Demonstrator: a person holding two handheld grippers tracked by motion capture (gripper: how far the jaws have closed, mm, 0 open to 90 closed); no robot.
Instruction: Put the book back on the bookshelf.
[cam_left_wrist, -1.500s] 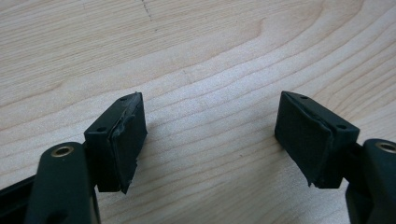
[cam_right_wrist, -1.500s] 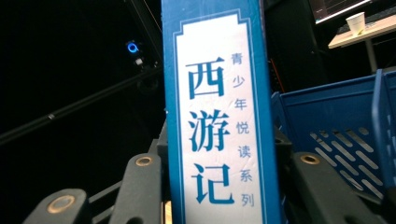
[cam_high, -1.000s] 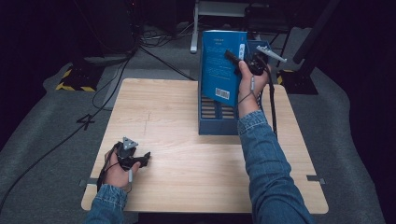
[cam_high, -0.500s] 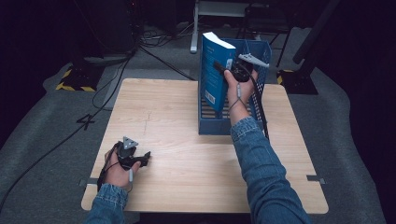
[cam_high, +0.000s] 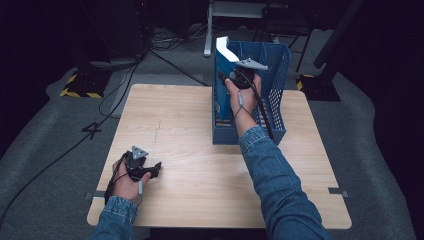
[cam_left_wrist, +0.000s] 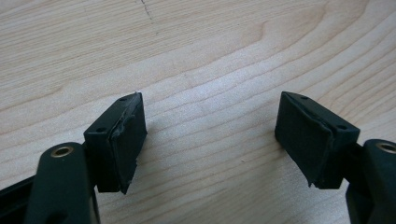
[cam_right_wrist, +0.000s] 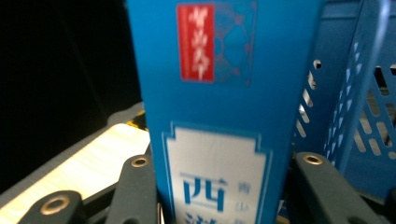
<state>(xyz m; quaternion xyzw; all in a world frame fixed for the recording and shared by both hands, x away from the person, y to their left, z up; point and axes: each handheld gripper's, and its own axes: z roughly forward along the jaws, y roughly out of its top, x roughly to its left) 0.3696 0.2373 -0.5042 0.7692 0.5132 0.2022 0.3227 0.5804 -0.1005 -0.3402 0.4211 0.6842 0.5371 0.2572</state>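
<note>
A tall blue book (cam_high: 221, 80) with a white label stands upright against the left wall inside the blue slotted crate (cam_high: 276, 75). My right gripper (cam_high: 239, 79) is shut on its spine. In the right gripper view the book (cam_right_wrist: 219, 93) rises between the two jaws, with the crate wall (cam_right_wrist: 355, 116) to its right. My left gripper (cam_high: 150, 170) lies near the table's front left corner. It is open, its pads (cam_left_wrist: 126, 135) wide apart over bare wood with nothing between them.
The crate stands at the back right of the light wooden table (cam_high: 200, 165). Dark floor with cables (cam_high: 150, 55) and stand legs lies beyond the far edge. Grey carpet surrounds the table.
My right hand has carried the book left and down, turning it from face-on to edge-on at the crate's left wall. The left hand has stayed put.
</note>
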